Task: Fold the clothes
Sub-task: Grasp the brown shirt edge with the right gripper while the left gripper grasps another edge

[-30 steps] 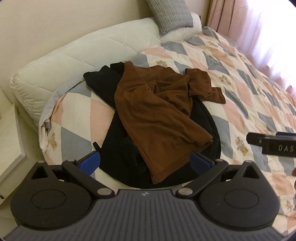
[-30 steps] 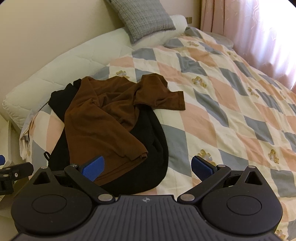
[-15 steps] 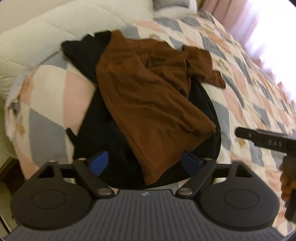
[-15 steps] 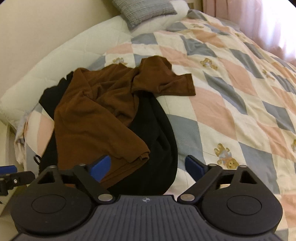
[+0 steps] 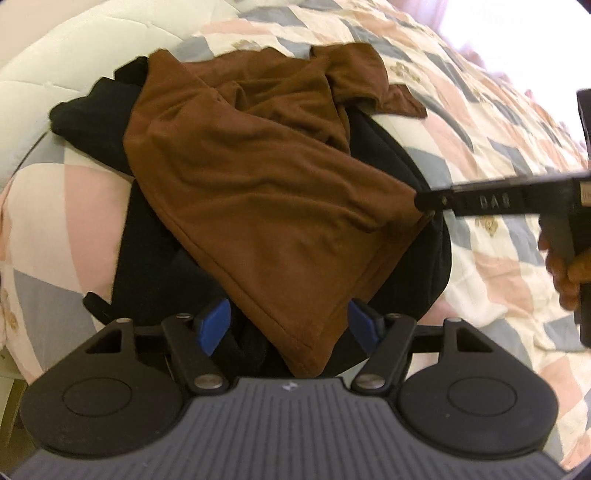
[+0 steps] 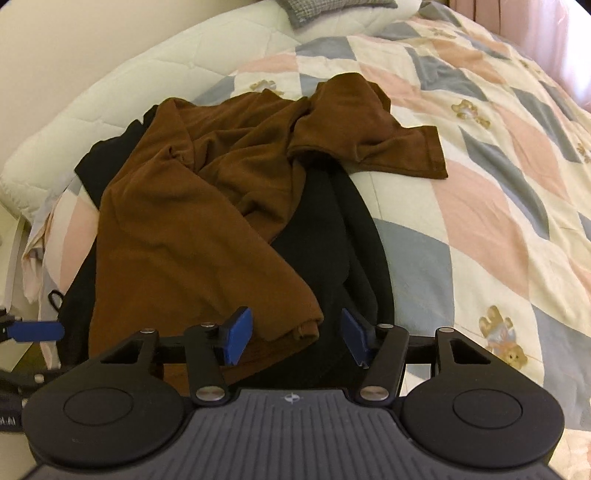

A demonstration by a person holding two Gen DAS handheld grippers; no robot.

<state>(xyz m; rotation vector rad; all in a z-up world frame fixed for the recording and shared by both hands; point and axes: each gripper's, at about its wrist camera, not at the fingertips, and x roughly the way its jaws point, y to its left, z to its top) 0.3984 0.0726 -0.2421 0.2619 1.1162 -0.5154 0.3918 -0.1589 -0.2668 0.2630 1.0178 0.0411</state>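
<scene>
A crumpled brown T-shirt (image 5: 266, 177) lies on top of a black garment (image 5: 155, 258) on the bed. It also shows in the right wrist view (image 6: 207, 221), over the black garment (image 6: 332, 243). My left gripper (image 5: 290, 326) is open, its blue pads on either side of the shirt's near hem corner. My right gripper (image 6: 295, 338) is open around the shirt's other hem corner. In the left wrist view the right gripper's black finger (image 5: 491, 201) reaches that corner from the right.
The bed has a patchwork quilt (image 6: 480, 192) with bear prints. A white quilted duvet roll (image 6: 147, 74) and a grey pillow (image 6: 332, 9) lie at the back. The bed's edge is at the left (image 5: 14, 332). A pink curtain (image 6: 535, 22) hangs at the far right.
Both grippers have moved forward and down toward the brown shirt's near hem. The right gripper's finger now reaches the shirt's right corner in the left wrist view.
</scene>
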